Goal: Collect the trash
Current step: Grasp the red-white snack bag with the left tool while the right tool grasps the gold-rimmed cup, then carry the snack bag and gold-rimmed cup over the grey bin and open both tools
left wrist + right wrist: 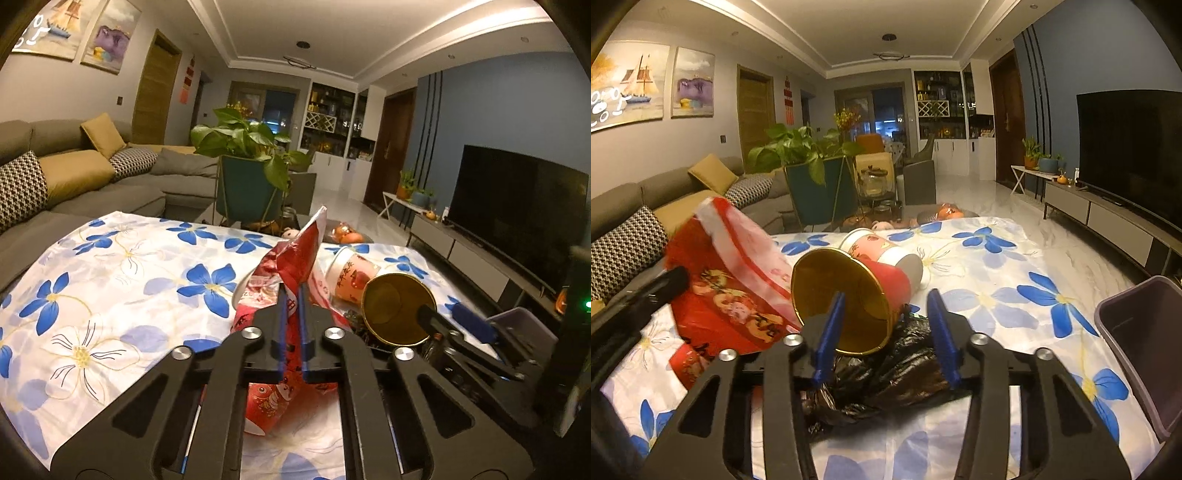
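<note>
Left tongs point(293, 295): blue-lined jaws pressed together on a crinkled red plastic bag point(295, 254), which stands up from the pinch with its glossy printed body draped down between the arms. Right tongs point(886, 317): jaws wide apart and holding nothing, straddling a red paper cup point(857, 299) lying on its side, gold-lined mouth facing the camera; the left blue finger overlaps the cup rim in the view, but contact cannot be confirmed. Under and just in front of the cup sits a crumpled black plastic bag point(886, 376), shiny and wrinkled. A second cup point(882, 251), white with red print, lies tipped behind the red one, touching it. All rest on a desk covered by a white cloth with blue flowers point(1015, 295). A grey bin point(1137, 347), open-topped, stands at the desk's right edge.
</note>
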Tool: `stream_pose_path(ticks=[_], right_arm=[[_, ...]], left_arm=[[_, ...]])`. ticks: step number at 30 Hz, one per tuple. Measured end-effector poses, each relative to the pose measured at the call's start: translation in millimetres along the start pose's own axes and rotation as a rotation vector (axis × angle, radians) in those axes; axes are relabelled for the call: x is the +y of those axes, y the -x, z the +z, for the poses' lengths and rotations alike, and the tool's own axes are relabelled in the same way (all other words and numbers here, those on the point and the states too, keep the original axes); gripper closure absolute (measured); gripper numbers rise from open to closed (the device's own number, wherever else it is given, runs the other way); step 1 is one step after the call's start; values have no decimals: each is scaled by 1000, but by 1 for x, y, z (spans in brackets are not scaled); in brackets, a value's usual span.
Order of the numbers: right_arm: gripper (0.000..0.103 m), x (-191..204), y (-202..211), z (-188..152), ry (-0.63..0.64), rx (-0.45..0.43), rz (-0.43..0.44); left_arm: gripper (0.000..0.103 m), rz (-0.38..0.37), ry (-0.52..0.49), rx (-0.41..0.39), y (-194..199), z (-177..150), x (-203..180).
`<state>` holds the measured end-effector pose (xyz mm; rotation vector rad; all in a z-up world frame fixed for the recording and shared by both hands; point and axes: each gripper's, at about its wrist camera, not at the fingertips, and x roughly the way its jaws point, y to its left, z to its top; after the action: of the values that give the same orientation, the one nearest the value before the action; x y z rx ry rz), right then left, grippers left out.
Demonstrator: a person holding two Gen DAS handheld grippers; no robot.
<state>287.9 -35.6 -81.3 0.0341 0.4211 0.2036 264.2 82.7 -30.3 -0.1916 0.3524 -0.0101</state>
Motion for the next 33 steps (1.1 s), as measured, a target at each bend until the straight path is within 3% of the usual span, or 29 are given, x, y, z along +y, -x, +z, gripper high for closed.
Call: stream_pose_path(ticks=[6, 12, 22, 33], right_arm=[[81, 3, -8, -1, 23, 26, -4], [95, 2, -7, -2, 23, 29, -10], [99, -11, 25, 6, 0, -72, -15], [99, -33, 76, 11, -47, -151, -6]], left_arm=[[102, -19, 54, -49, 26, 6, 10], [102, -6, 96, -125, 65, 13, 21], [102, 64, 124, -200, 109, 18, 39], [102, 11, 140, -206, 121, 23, 28]])
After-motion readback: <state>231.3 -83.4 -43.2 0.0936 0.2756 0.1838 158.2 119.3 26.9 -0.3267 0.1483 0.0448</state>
